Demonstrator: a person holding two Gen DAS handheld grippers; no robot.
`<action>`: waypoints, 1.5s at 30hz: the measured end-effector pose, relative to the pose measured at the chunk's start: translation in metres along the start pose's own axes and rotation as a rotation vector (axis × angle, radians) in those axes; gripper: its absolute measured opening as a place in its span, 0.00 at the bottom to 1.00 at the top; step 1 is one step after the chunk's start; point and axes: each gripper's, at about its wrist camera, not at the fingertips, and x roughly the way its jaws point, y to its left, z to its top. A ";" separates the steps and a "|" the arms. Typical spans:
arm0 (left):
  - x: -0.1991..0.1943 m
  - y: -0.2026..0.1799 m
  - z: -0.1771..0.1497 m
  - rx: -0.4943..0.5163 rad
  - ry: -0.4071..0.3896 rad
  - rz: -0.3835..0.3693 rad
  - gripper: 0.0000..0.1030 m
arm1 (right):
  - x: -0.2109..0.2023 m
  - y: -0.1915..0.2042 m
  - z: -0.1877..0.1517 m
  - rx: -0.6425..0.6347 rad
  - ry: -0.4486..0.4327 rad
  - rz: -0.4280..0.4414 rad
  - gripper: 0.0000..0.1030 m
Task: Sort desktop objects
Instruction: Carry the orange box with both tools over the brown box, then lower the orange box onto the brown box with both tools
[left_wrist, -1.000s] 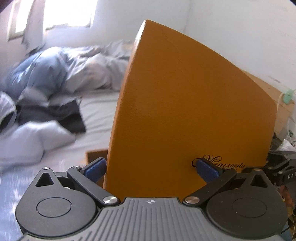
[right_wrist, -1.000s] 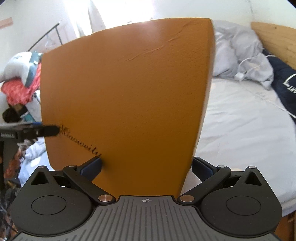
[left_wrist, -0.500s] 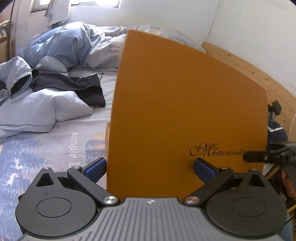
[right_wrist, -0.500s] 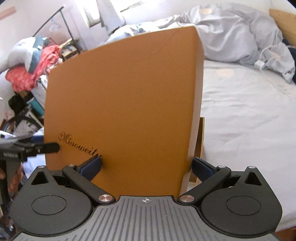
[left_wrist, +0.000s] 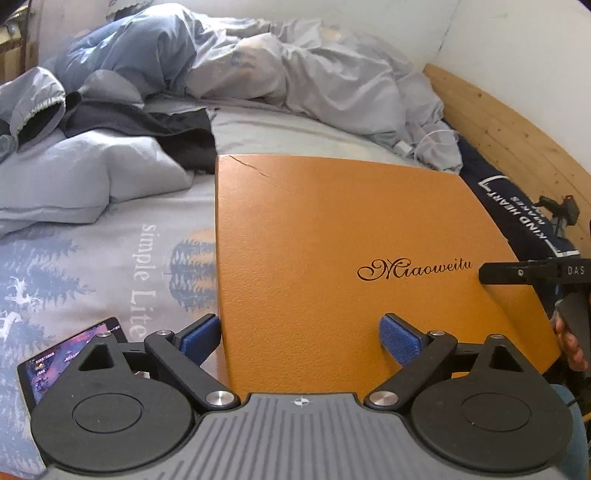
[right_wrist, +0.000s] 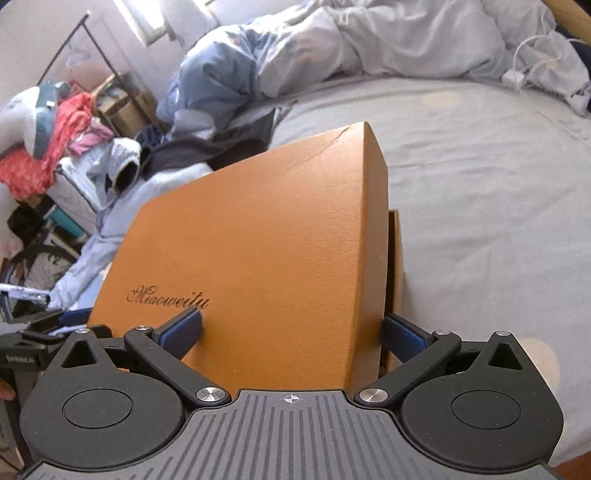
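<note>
Orange lid (left_wrist: 332, 236) of a box, held over the bed (left_wrist: 110, 258) by both grippers, top face with script logo up, tilted a bit. Left gripper (left_wrist: 301, 338) pinches the lid's left side wall near the near corner: one pad outside the wall, the other on top. Right gripper (right_wrist: 291, 330) does the same on the right side wall, pads clamped across it. Box base (right_wrist: 395, 280) peeks out just beside and below the lid's right edge; can't tell if they touch. Judgement: lid is light, stiff cardboard with a textured skin, not slippery; a crease near the far corner (left_wrist: 245, 168) hints it dents easily. Best hold is opposite side walls, light squeeze, both ends kept level. Phone (left_wrist: 74, 354) lies on the bed by the left gripper.
</note>
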 end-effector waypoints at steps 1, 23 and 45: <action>0.001 0.002 -0.001 -0.004 0.004 0.003 0.94 | 0.003 0.005 -0.003 -0.037 0.012 -0.024 1.00; 0.007 -0.002 -0.012 -0.032 -0.061 0.016 0.98 | -0.020 0.016 -0.034 -0.106 -0.121 -0.026 0.93; 0.010 -0.010 -0.021 -0.013 -0.081 0.041 0.95 | -0.020 0.012 -0.050 -0.110 -0.164 -0.088 0.79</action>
